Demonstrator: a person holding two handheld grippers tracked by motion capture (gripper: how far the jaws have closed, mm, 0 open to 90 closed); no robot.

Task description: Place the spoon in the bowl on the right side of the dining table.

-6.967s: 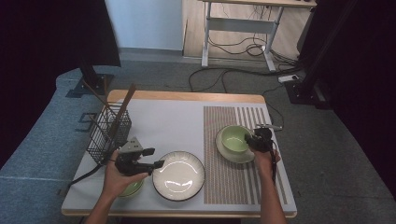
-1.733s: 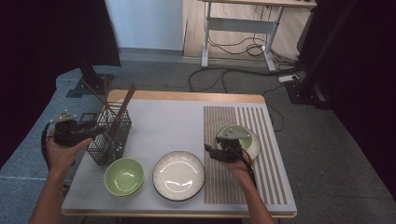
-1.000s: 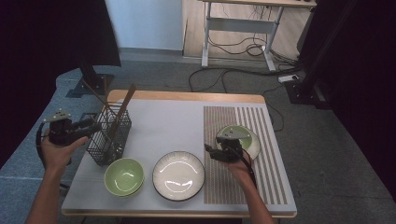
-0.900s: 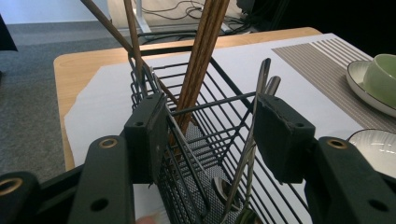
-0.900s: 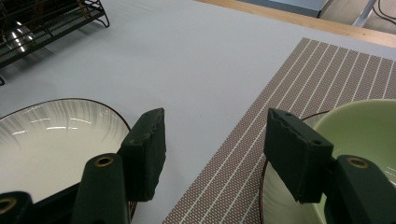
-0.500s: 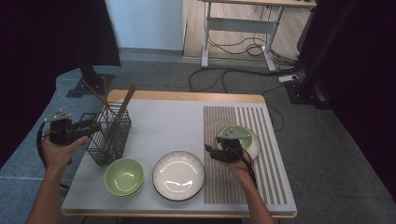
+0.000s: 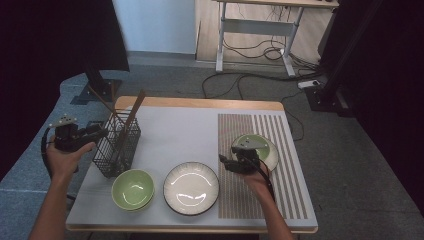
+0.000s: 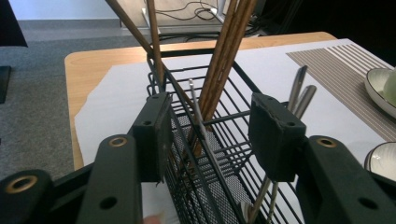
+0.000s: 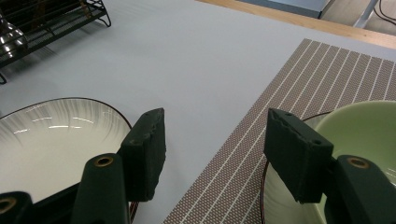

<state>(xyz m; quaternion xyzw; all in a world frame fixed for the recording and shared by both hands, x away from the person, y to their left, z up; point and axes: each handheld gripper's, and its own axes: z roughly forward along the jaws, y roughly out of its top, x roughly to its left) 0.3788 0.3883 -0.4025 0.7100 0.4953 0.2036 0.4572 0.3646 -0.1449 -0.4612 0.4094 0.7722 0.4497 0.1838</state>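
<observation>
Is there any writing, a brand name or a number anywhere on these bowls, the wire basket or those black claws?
None: no word, label, brand or number can be read on the green bowl, the white plate, the wire basket, the striped mat or either gripper.

Blk grippers (image 7: 102, 132), brass-ringed screw holes, grey plates, trailing cables; arms bare

Basket (image 7: 118, 145) left (utensils inside); bowl (image 7: 132, 188), plate (image 7: 191, 187) right.
</observation>
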